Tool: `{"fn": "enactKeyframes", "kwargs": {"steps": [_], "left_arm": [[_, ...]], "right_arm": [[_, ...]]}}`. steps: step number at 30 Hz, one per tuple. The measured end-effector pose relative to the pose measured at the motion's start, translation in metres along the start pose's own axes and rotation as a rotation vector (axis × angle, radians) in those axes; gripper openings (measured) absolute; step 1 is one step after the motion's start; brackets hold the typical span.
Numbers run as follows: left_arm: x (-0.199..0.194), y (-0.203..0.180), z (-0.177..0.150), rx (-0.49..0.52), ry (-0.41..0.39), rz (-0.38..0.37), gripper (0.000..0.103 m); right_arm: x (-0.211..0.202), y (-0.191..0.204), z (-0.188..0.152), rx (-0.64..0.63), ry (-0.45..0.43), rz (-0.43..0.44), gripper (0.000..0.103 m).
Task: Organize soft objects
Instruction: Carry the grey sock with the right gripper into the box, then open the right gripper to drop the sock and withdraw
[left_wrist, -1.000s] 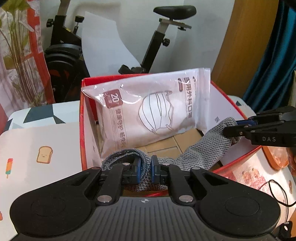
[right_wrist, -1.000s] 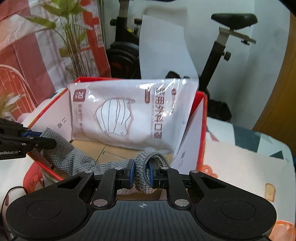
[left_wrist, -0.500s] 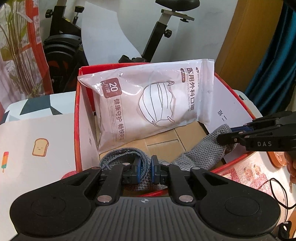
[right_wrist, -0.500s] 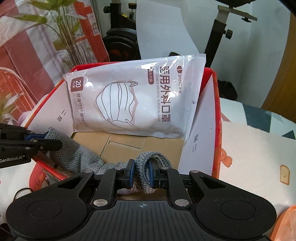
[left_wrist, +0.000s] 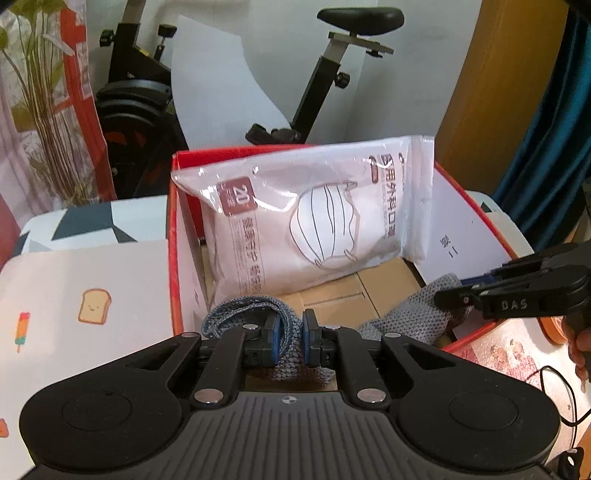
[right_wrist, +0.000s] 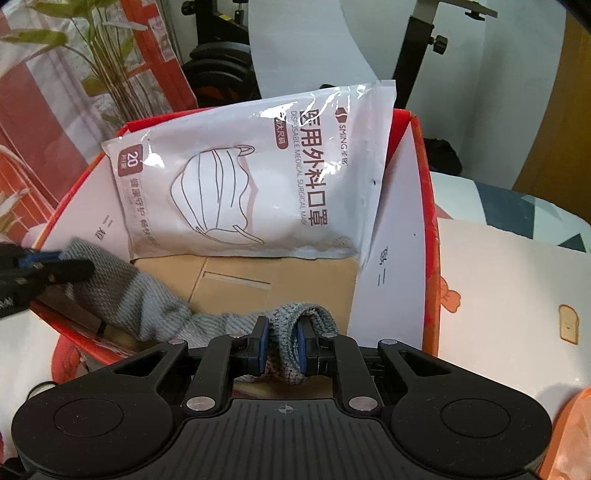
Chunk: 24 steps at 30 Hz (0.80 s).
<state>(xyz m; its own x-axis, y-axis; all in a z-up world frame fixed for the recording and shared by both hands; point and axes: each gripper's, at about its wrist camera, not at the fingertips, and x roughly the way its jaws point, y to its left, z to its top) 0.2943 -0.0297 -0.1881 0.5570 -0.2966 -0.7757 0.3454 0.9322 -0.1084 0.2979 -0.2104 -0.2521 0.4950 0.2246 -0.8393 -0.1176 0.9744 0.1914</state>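
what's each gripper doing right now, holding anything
Left gripper: shut on one end of the grey knitted sock.
Right gripper: shut on the sock's other end, over the red cardboard box.

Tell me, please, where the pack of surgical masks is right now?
In both wrist views the pack of surgical masks stands inside the red box, leaning on its far wall, beyond the grey knitted cloth that both grippers hold.
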Motion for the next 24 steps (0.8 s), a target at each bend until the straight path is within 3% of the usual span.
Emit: {"fn": "enactKeyframes", "kwargs": {"steps": [3, 7, 8, 20, 22, 24], "left_arm": [[-0.005, 0.0, 0.004, 0.006, -0.02, 0.007, 0.015], [-0.01, 0.002, 0.006, 0.012, -0.037, 0.007, 0.035], [-0.01, 0.002, 0.006, 0.017, -0.04, 0.007, 0.036], [-0.013, -0.002, 0.003, 0.046, -0.058, 0.006, 0.036], [-0.016, -0.002, 0.002, 0.045, -0.068, 0.013, 0.036], [-0.02, 0.0, 0.001, 0.039, -0.078, 0.018, 0.036]], "right_arm": [[-0.001, 0.002, 0.001, -0.007, -0.004, -0.019, 0.014], [-0.006, 0.0, 0.003, -0.01, -0.017, -0.041, 0.014], [-0.007, -0.001, 0.004, -0.01, -0.019, -0.044, 0.014], [-0.004, 0.003, 0.004, -0.022, -0.01, -0.055, 0.015], [-0.005, 0.003, 0.004, -0.017, -0.019, -0.062, 0.016], [-0.011, 0.005, 0.004, -0.024, -0.05, -0.075, 0.025]]}}
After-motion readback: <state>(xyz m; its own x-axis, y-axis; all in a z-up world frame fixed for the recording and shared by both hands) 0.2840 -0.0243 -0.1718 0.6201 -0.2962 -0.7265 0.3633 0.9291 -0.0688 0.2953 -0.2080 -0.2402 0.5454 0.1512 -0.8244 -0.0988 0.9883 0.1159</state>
